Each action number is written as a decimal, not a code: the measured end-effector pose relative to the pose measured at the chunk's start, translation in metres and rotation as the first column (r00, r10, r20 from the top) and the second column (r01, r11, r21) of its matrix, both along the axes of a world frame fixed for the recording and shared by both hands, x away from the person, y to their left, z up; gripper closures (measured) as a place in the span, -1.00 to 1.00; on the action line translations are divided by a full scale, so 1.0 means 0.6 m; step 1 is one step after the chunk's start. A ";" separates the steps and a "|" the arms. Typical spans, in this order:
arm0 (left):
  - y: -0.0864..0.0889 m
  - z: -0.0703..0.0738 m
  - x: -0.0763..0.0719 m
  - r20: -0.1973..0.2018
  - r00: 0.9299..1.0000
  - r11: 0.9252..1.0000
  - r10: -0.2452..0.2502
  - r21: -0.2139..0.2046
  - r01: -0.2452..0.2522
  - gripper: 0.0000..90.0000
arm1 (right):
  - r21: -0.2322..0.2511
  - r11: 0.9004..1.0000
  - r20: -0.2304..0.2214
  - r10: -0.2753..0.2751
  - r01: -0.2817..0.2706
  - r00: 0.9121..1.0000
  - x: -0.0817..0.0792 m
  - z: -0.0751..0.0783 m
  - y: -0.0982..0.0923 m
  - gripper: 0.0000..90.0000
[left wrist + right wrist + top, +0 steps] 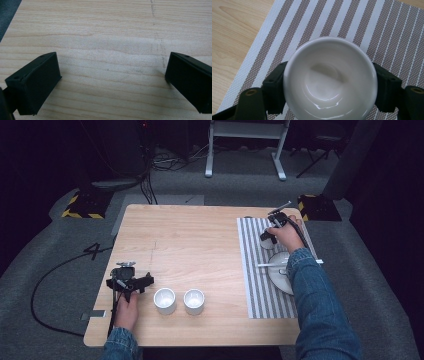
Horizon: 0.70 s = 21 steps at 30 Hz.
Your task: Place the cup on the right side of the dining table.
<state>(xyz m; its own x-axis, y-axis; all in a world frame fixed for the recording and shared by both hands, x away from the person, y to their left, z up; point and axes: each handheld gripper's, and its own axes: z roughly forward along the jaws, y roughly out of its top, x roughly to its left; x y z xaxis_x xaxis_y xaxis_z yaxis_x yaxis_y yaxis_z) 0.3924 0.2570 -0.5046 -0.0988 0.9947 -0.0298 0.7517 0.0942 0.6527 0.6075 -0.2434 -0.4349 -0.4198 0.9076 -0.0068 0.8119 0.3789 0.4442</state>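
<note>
We see a wooden table [200, 240] with a striped mat [255, 270] laid on its right side. In the high view the right gripper [268, 236] sits over the far part of that mat, held by the person's right hand [287, 236] in a denim sleeve [320, 310]. In the right gripper view its two black jaws press against opposite sides of a small white cup [329, 80], so we call this claw closed on the cup. The cup stands upright with its mouth facing us, and the brown and white stripes of the mat show all around it. We cannot tell whether its base touches the mat or hangs just above it.

Nearer the person on the same mat lies a white plate [281, 272], partly covered by the sleeve, with a white stick [270, 265] resting across its rim.

The left gripper [129, 284] rests near the left front part of the table, held by the left hand [126, 310]. In the left gripper view we see its jaws standing wide apart over bare wood, with nothing between them, so this claw is open.

Two more white cups stand side by side near the front edge of the table, the left one [164, 300] just right of the left gripper and the right one [194, 301] close beside it, both well apart from the mat's cup
</note>
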 end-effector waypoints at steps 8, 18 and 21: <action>0.000 0.000 0.000 0.000 1.000 1.000 0.000 0.000 0.000 -1.00 | 0.000 1.000 -0.010 0.004 -0.004 1.000 -0.002 -0.005 0.001 -0.40; 0.000 0.000 0.000 0.000 1.000 1.000 0.000 0.000 0.000 -1.00 | -0.001 1.000 -0.008 0.013 -0.013 1.000 -0.004 -0.005 0.000 -0.40; 0.000 0.000 0.000 0.000 1.000 1.000 0.000 0.000 0.000 -1.00 | -0.002 1.000 -0.013 0.022 -0.022 1.000 -0.003 -0.003 -0.001 -0.41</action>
<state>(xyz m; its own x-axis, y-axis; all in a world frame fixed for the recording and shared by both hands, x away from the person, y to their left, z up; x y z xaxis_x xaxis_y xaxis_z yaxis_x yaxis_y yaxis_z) 0.3924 0.2570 -0.5046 -0.0991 0.9946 -0.0299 0.7516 0.0945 0.6528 0.6055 -0.2437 -0.4367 -0.4397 0.8982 -0.0033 0.8092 0.3977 0.4325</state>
